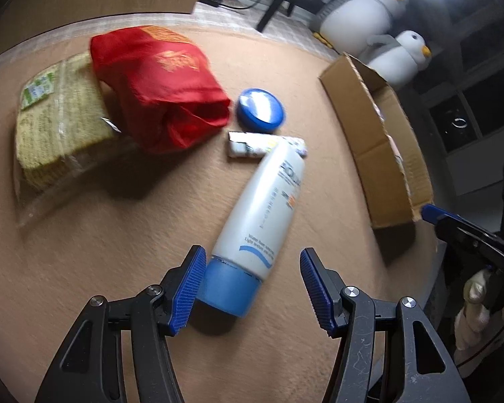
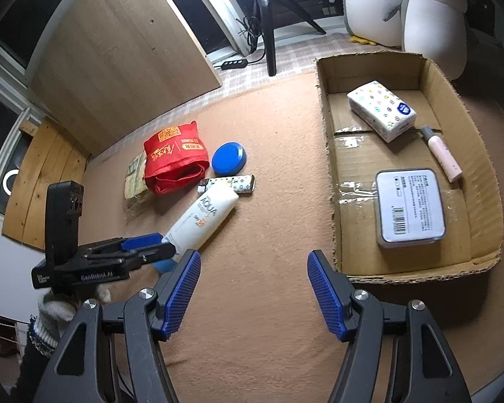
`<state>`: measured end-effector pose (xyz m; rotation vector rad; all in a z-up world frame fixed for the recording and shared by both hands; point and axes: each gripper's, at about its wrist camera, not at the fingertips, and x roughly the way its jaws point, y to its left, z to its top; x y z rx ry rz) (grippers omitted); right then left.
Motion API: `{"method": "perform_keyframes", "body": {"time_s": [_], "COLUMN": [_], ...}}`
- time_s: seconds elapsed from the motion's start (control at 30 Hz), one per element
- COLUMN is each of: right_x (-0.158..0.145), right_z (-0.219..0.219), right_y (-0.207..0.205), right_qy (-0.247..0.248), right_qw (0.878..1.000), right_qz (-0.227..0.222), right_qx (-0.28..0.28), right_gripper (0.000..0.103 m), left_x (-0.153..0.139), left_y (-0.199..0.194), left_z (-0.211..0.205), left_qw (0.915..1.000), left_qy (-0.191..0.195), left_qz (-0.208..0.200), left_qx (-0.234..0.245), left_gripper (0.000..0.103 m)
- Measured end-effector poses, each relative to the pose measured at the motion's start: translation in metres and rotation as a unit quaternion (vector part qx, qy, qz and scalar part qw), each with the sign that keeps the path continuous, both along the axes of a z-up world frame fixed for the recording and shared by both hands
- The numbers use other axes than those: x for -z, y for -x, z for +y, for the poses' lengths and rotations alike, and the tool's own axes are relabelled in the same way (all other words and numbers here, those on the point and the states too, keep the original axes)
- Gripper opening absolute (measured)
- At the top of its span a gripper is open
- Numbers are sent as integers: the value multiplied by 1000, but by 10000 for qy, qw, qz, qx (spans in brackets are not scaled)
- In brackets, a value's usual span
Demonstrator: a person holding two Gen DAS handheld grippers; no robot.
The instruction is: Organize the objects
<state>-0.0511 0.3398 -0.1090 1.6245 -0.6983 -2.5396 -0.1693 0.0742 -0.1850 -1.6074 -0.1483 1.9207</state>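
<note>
White plastic tube (image 1: 262, 208), blue cap, lies flat; left gripper (image 1: 252, 285) jaws wide, straddling cap. Right gripper (image 2: 252, 288) wide, empty.

A table (image 2: 272, 201) covered in tan, felt-like cloth carries everything. Toward its left lie a clear-wrapped yellowish packet (image 2: 136, 176) with a red cloth bag (image 2: 174, 161) leaning on it, a round blue lid (image 2: 228, 158) just beside the bag, a small patterned lighter-like case (image 2: 233, 184), and a white tube with a blue cap (image 1: 258, 208) whose far end overlaps that case. On the right stands an open, shallow cardboard box (image 2: 329, 174), well apart from the tube.
</note>
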Motion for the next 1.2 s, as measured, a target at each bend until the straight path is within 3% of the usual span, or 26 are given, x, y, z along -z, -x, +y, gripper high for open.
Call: {"method": "perform_keyframes", "body": {"time_s": [0.37, 0.47, 0.63, 1.07, 1.2], "right_x": [24, 35, 50, 77, 81], "right_z": [-15, -20, -29, -48, -50], "right_y": [15, 20, 31, 59, 61], "right_qy": [385, 515, 586, 586, 663], "right_qw": [9988, 9977, 9965, 9940, 9930], "right_qz": [-303, -435, -584, -872, -908], "right_qx": [-93, -106, -150, -307, -351], "right_gripper": [63, 63, 63, 62, 49], "left_x": [7, 3, -1, 6, 8], "left_y": [-39, -45, -43, -39, -39], "left_z": [36, 43, 45, 44, 46], "left_qw": [9995, 9995, 9990, 9995, 9997], "left_qy": [-106, 47, 147, -31, -88], "left_qz": [-87, 138, 284, 138, 78], "left_qx": [279, 298, 297, 269, 230], "left_gripper": [63, 66, 76, 76, 69]}}
